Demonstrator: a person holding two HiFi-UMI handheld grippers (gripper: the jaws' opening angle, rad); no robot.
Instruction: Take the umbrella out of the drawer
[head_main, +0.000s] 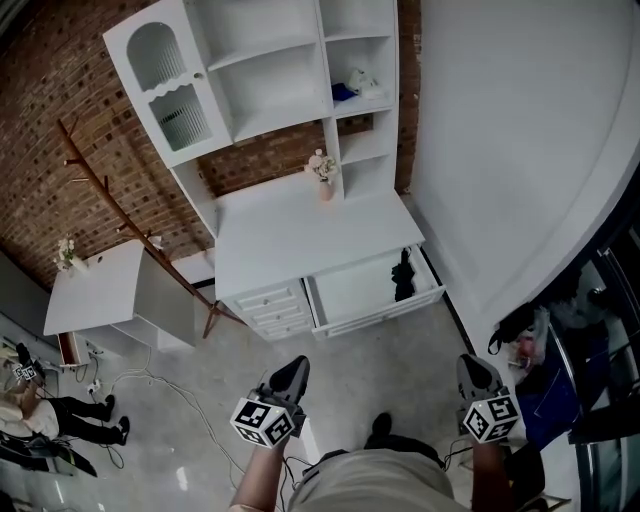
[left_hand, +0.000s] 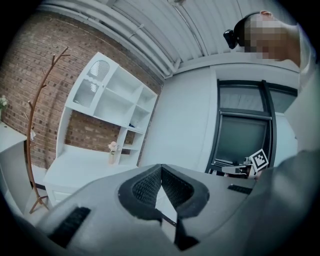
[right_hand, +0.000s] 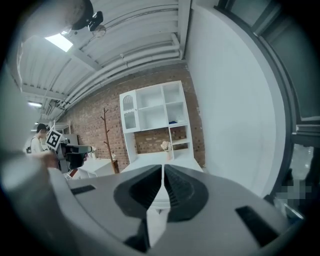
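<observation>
Our right gripper (head_main: 477, 369) and left gripper (head_main: 291, 371) are both pressed together, empty, and well short of the open drawer (head_main: 380, 312). The black umbrella (head_main: 403, 276) lies ahead in its right end, long axis front to back, nearer our right gripper.

The right hand-held gripper (right_hand: 163, 170), jaws together, faces a white cabinet (right_hand: 152, 107).
</observation>
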